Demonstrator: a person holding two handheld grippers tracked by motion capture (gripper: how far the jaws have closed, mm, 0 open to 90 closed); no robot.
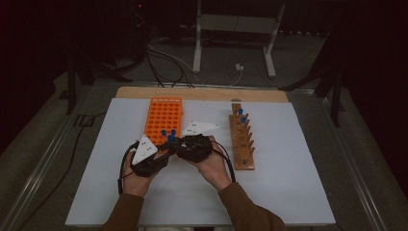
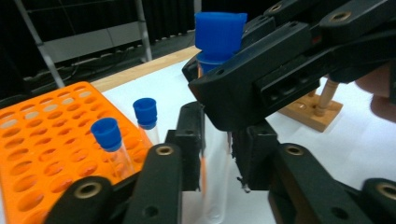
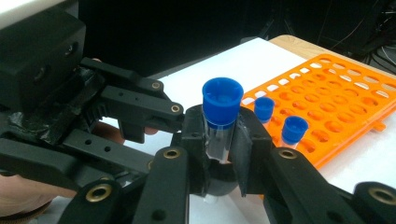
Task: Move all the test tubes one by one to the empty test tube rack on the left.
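Both my left gripper (image 2: 215, 161) and right gripper (image 3: 219, 154) clamp fingers on one clear blue-capped tube (image 3: 220, 116); two more tubes (image 3: 293, 130) stand in the orange rack (image 1: 163, 113) at one o'clock.

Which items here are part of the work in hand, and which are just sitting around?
In use:
- clear test tube with blue cap, clamped by both the left gripper and right gripper
- orange plastic tube rack, two capped tubes standing in it

Lying about:
- wooden peg rack with blue-capped tubes
- white table sheet
- metal stand behind the table
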